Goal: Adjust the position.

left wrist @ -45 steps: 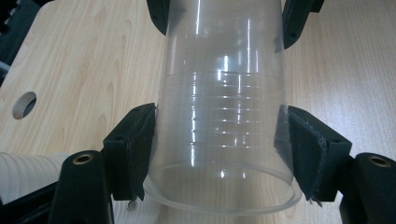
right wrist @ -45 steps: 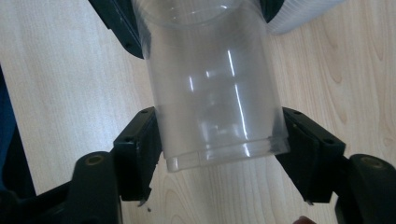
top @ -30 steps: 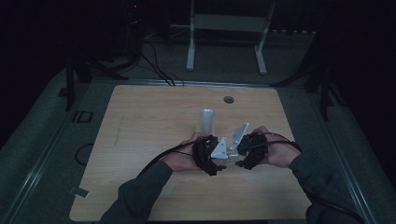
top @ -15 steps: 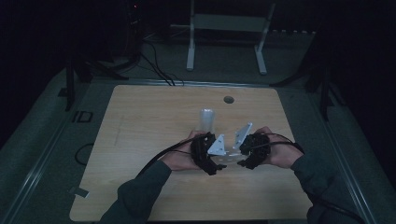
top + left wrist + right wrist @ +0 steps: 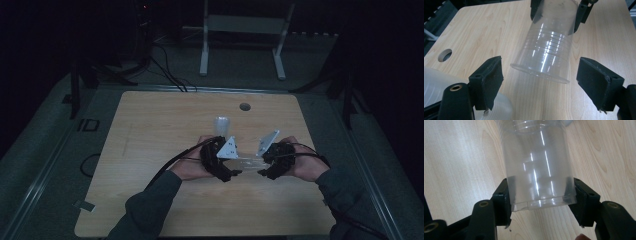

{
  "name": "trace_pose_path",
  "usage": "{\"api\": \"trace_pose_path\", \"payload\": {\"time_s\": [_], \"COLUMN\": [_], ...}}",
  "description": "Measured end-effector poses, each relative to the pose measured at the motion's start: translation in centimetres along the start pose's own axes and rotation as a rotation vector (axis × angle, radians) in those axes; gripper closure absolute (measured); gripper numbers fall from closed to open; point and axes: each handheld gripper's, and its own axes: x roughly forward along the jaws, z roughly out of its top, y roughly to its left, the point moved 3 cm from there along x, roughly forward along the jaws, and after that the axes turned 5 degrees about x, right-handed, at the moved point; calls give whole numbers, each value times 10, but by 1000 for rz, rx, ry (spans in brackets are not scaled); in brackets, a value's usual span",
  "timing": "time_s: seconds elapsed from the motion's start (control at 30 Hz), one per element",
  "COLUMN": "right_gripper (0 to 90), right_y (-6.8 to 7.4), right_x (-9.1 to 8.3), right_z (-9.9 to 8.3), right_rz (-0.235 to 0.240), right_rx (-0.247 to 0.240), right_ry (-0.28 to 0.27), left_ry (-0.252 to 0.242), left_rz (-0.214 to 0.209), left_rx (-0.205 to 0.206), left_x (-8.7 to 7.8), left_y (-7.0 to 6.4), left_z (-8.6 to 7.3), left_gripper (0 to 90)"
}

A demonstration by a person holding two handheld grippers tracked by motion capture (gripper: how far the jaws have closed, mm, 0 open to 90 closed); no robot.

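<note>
The worktop (image 5: 150, 150) is broad and mostly bare, with a cable hole (image 5: 244, 106) near its far edge and a stack of frosted cups (image 5: 222, 123) standing just beyond the grippers, so open room lies toward the left, right and near edges. Held sideways above the worktop's middle, the clear plastic cup (image 5: 549, 47) looks light, thin-walled, slick and easily crushed; I judge its stiffer base and rim the safest holds. The right gripper (image 5: 540, 195) has its jaws clamped on the base, while the left gripper (image 5: 544, 82) has its jaws spread apart either side of the rim, not touching.
</note>
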Motion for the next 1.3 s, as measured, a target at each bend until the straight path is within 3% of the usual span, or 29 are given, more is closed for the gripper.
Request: {"api": "trace_pose_path", "payload": {"time_s": [0.47,0.73,0.87,1.3], "right_gripper": [422,421,422,422], "right_y": [-7,-7,-7,-7], "right_x": [3,6,5,8], "right_z": [-13,-18,-22,-26], "right_rz": [-53,-66,-74,-98], "right_rx": [90,124,159,224], "right_ry": [-52,-87,-121,-191], "left_ry": [-53,-53,-73,-76], "left_rz": [51,69,83,113], "left_rx": [-76,-88,-120,-165], "left_x": [-6,-5,-5,-5], "left_y": [11,12,13,17], "left_z": [0,-1,-5,-10], "left_gripper": [203,203,213,208]}}
